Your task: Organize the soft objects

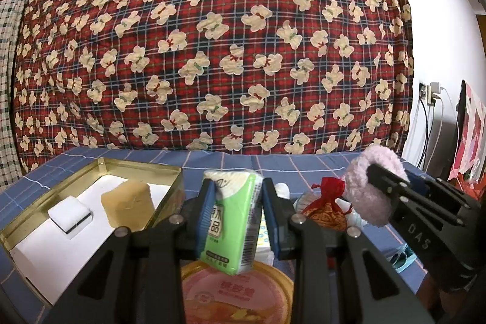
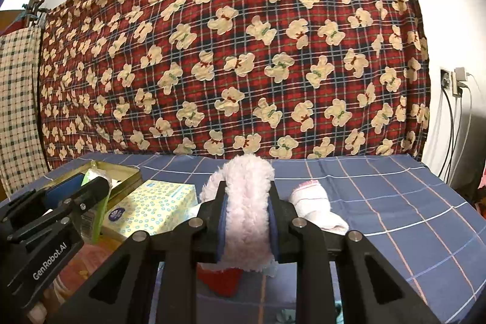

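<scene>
My left gripper (image 1: pixel 235 207) is shut on a green and white tissue pack (image 1: pixel 234 220), held above the table to the right of the gold tin (image 1: pixel 170 190). The tin holds a white sponge (image 1: pixel 71 216) and a yellow sponge (image 1: pixel 129 207). My right gripper (image 2: pixel 246 220) is shut on a fluffy pink piece (image 2: pixel 247 214), also seen in the left wrist view (image 1: pixel 369 190). A red drawstring pouch (image 1: pixel 328 204) lies on the blue checked cloth (image 2: pixel 379 202) between the grippers. A rolled white sock (image 2: pixel 316 207) lies right of the pink piece.
A yellow dotted tissue box (image 2: pixel 152 210) lies beside the tin. A round pink lid (image 1: pixel 237 298) sits under the left gripper. A red plaid bear-print blanket (image 1: pixel 212 44) hangs behind the table. Wall sockets with cables (image 2: pixel 455 87) are at the right.
</scene>
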Tool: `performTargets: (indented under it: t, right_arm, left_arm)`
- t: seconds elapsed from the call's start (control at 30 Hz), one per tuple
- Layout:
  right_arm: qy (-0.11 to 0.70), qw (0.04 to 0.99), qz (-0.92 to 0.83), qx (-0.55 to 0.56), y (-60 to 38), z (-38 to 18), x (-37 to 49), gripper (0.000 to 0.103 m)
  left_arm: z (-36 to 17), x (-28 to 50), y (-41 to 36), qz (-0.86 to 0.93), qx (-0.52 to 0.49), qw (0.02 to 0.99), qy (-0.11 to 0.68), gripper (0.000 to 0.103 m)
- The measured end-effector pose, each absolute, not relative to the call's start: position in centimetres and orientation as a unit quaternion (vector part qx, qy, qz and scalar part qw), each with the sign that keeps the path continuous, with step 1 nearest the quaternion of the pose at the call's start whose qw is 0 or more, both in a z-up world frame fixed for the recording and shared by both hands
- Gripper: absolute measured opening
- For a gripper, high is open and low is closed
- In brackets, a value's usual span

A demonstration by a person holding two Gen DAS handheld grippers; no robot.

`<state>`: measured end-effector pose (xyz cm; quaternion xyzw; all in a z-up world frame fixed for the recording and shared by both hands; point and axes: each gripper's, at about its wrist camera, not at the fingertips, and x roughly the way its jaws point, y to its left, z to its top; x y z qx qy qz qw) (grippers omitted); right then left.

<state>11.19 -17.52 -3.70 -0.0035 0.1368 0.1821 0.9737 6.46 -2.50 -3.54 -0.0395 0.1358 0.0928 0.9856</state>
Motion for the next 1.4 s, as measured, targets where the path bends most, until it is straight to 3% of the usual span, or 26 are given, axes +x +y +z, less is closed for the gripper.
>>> performTargets:
  t: [1.4]
  right_arm:
    - [0.183,0.951,0.247,-0.016,-10.8,-4.1,12.6,0.026]
  left_arm:
    - [-4.1,6.7,2.6,0.065,-0.082,0.977,0.188,0.030]
